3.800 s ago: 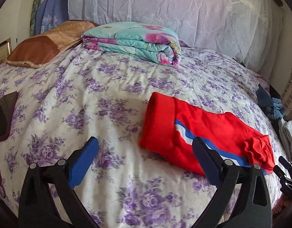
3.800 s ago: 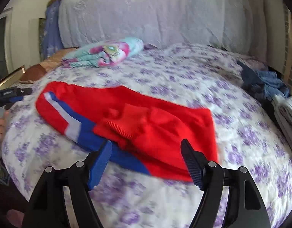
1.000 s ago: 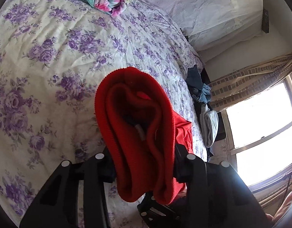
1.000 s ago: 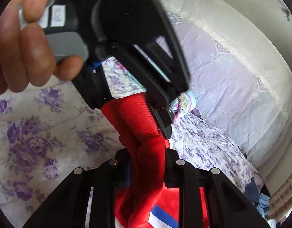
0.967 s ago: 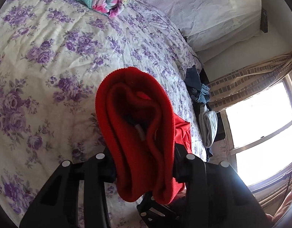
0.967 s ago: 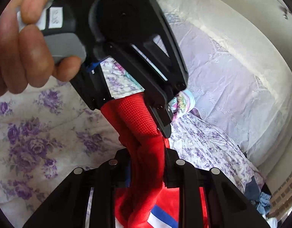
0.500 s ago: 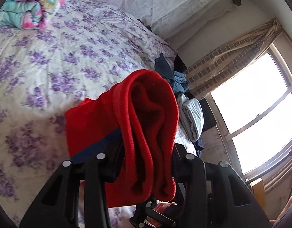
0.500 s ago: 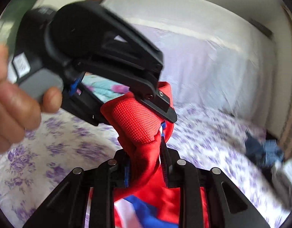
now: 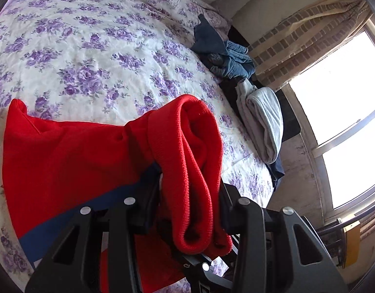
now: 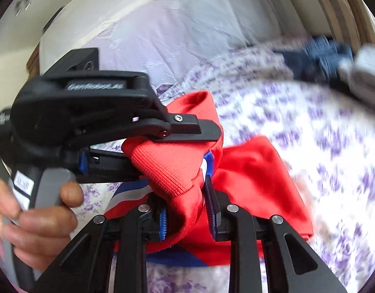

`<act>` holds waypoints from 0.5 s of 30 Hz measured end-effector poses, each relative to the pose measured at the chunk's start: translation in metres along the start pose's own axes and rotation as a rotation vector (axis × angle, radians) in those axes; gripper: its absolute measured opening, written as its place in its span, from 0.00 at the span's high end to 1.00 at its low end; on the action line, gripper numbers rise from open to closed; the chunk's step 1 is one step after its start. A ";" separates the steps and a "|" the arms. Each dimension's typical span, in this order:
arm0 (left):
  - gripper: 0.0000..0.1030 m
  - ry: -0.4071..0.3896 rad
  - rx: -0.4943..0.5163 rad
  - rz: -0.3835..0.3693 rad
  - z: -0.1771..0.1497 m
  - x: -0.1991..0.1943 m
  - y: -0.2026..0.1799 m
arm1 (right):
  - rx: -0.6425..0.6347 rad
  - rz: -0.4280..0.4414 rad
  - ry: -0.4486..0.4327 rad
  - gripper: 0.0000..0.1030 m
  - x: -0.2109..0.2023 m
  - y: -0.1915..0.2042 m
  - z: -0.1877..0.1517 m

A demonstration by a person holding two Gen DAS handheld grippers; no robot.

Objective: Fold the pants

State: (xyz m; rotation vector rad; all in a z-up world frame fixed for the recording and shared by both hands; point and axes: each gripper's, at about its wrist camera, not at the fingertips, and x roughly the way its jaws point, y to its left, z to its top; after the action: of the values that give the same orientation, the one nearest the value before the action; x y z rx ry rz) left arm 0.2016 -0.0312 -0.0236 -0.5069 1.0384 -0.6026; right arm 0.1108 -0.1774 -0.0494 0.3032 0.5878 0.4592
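Left gripper (image 9: 189, 210): jaws narrow, clamped on a thick bunch of ribbed red cuff of the pants (image 9: 72, 161). The cuff is seen bulging up past the fingers toward 12 o'clock. The rest of the pants is draped toward 9 o'clock from the grip, with a dark blue stripe running along the lower edge, over the bed (image 9: 89, 48).

Right gripper (image 10: 187, 212): jaws narrow, blue pads pressed on a gathered fold of the same pants (image 10: 255, 183). Red fabric with a white and blue stripe is spread below and toward 3 o'clock of the fingers, over the bed (image 10: 333, 146). In the right wrist view the left gripper (image 10: 177, 146) is seen at 10 o'clock, closed on the ribbed cuff just above the right fingers, and is held by a hand (image 10: 36, 222) at 8 o'clock.

Bed sheet: white with purple flowers. At 1 o'clock in the left wrist view, blue clothes (image 9: 226, 53) are piled at the bed edge, with a grey folded garment (image 9: 263, 119) just beside them toward 3 o'clock. A window (image 9: 346, 112) is seen at 3 o'clock, a patterned curtain (image 9: 304, 34) above it. The background of the right wrist view is blurred.
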 end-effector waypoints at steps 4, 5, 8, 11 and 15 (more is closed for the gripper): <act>0.50 0.031 0.036 0.027 -0.002 0.022 -0.010 | 0.139 0.044 0.067 0.69 0.007 -0.031 -0.003; 0.42 0.044 0.031 0.014 -0.003 0.025 -0.010 | 0.170 0.054 0.072 0.59 0.006 -0.037 -0.003; 0.33 0.026 0.038 -0.019 -0.002 0.013 -0.015 | 0.168 0.055 0.039 0.37 -0.008 -0.042 -0.005; 0.15 -0.112 0.126 0.054 -0.003 -0.029 -0.021 | 0.107 -0.012 0.000 0.29 -0.024 -0.041 -0.004; 0.12 -0.294 0.162 0.232 -0.016 -0.080 -0.009 | 0.139 -0.012 0.005 0.28 -0.024 -0.053 -0.003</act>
State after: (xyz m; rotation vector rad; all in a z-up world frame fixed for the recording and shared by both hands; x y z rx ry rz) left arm 0.1551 0.0148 0.0261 -0.3150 0.7487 -0.3881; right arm 0.1082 -0.2339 -0.0620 0.4309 0.6279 0.4082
